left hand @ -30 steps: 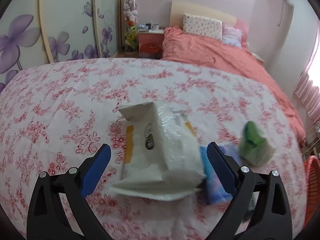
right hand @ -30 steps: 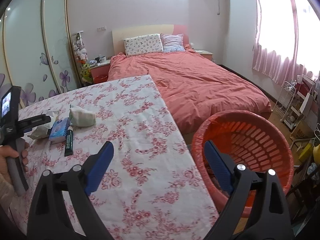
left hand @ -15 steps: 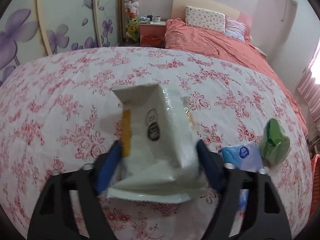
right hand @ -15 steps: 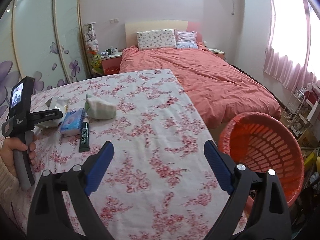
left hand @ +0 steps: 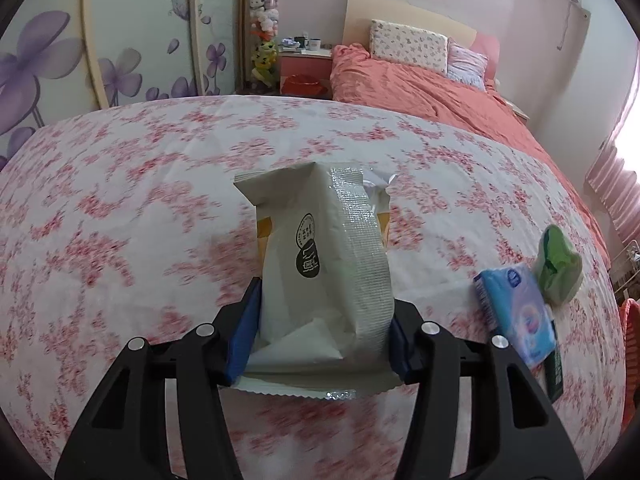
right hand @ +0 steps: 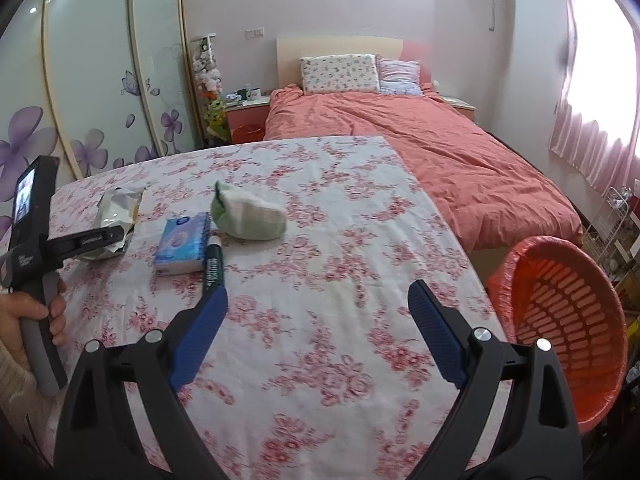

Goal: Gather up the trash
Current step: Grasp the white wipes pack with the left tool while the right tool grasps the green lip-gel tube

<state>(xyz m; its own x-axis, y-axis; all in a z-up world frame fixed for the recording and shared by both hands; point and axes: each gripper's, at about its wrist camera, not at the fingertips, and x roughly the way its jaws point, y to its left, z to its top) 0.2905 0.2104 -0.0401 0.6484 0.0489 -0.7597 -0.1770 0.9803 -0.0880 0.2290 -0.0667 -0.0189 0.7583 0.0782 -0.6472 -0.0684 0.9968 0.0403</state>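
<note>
Floral tablecloth (left hand: 120, 208) | left claw (left hand: 320, 336) closing, pads gripping white wrapper (left hand: 324, 264)

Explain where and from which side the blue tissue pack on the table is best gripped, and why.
Grip the blue tissue pack across its two long side faces, coming down from above at the near end. It lies flat, a slim block. Beware the dark green tube lying along its right edge; the open right tool must slip between them.

Changes logged: my left gripper (left hand: 320, 332), wide apart a second ago, is closing on the white snack bag (left hand: 324, 264), pads now against both sides. My right gripper (right hand: 318, 334) swung from the orange basket (right hand: 568, 320) toward the table.
</note>
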